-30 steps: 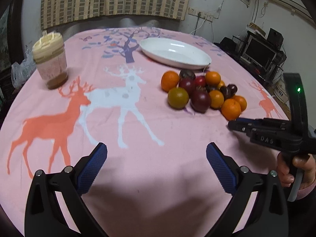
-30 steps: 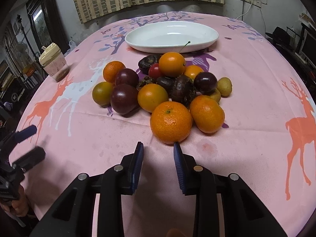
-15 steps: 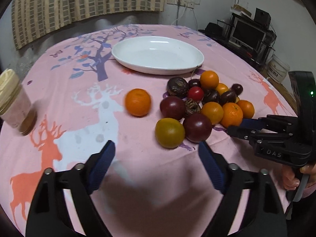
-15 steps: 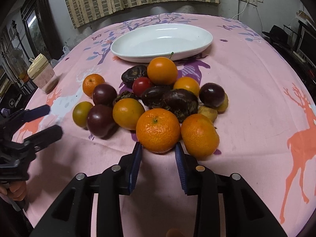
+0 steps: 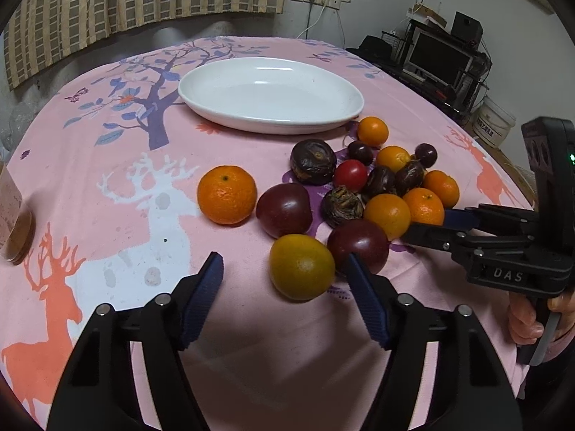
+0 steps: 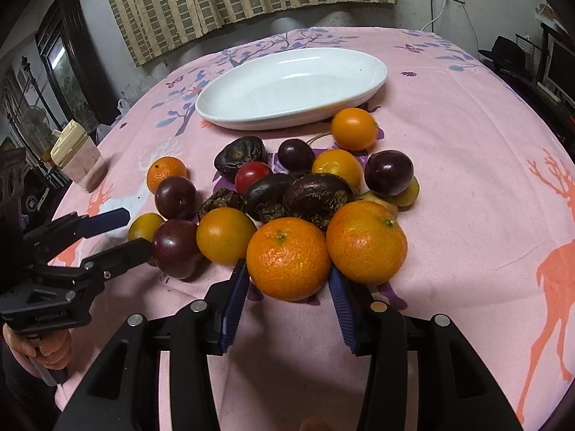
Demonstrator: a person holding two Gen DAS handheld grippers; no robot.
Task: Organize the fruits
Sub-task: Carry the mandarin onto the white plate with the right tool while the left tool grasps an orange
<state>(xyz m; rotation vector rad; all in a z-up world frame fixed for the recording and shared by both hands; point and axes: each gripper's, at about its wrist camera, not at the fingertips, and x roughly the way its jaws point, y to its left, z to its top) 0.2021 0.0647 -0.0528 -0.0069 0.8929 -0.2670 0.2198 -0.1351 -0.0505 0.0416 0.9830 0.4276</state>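
A pile of fruit lies on the pink tablecloth: oranges, dark plums, a red tomato (image 5: 350, 175) and brown wrinkled fruits. An empty white oval plate (image 5: 269, 95) stands behind the pile; it also shows in the right wrist view (image 6: 291, 88). My left gripper (image 5: 284, 280) is open, its fingers on either side of a yellow-green orange (image 5: 301, 266). My right gripper (image 6: 288, 282) is open, its fingers flanking a large orange (image 6: 288, 258) at the front of the pile. A single orange (image 5: 226, 194) lies left of the pile.
A lidded plastic jar (image 6: 77, 156) stands on the table's left side. A monitor and shelves (image 5: 442, 59) stand beyond the right table edge. A striped curtain hangs behind the table.
Both grippers have moved forward to the fruit pile. The left one now straddles the yellow-green orange. The right one has opened wider and reached around the large orange.
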